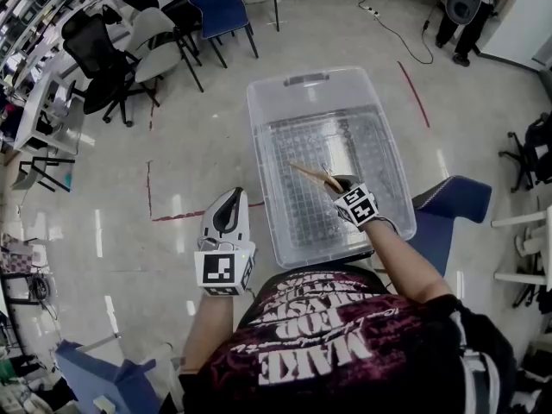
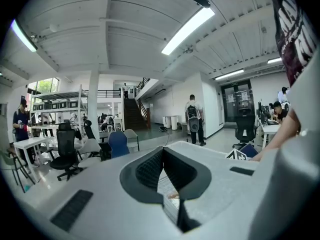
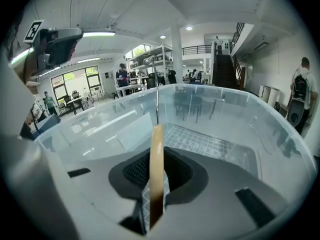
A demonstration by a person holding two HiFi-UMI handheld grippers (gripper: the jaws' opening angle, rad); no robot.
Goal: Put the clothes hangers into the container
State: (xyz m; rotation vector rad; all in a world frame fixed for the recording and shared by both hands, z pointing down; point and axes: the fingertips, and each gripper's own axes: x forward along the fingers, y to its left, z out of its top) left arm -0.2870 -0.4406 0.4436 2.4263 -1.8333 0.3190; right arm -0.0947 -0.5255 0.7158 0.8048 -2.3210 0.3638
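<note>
Floor (image 1: 198, 145) of pale, glossy concrete fills the head view, marked with red tape lines (image 1: 414, 93). A cluster of black and grey office chairs (image 1: 103, 50) and a blue chair (image 1: 220, 3) stand at its far left side.

In the middle, just in front of the person, sits the container (image 1: 259, 136): a large clear plastic tub with a grid pattern on its bottom. A blue seat (image 1: 453, 201) shows past its near right corner. In the right gripper view its transparent walls (image 3: 240, 109) rise all around the fingers.

The left gripper (image 1: 233, 198) hangs outside the container, just beside its near left corner. In its own view the left gripper (image 2: 163, 156) has its fingers drawn together at the tips, with nothing between them.

The right gripper (image 1: 338, 184) reaches in over the container's near right part and tilts downward. Its fingers (image 3: 137, 171) are narrow, clamped on the wooden clothes hanger (image 1: 312, 175). From the head camera the hanger slants up and to the left over the gridded bottom, inside the container's outline. Whether it touches the bottom cannot be told.

Seen edge-on in the right gripper view, the hanger (image 3: 156, 174) runs straight up between the pads. Its thin metal hook (image 3: 157, 99) stands above it.
</note>
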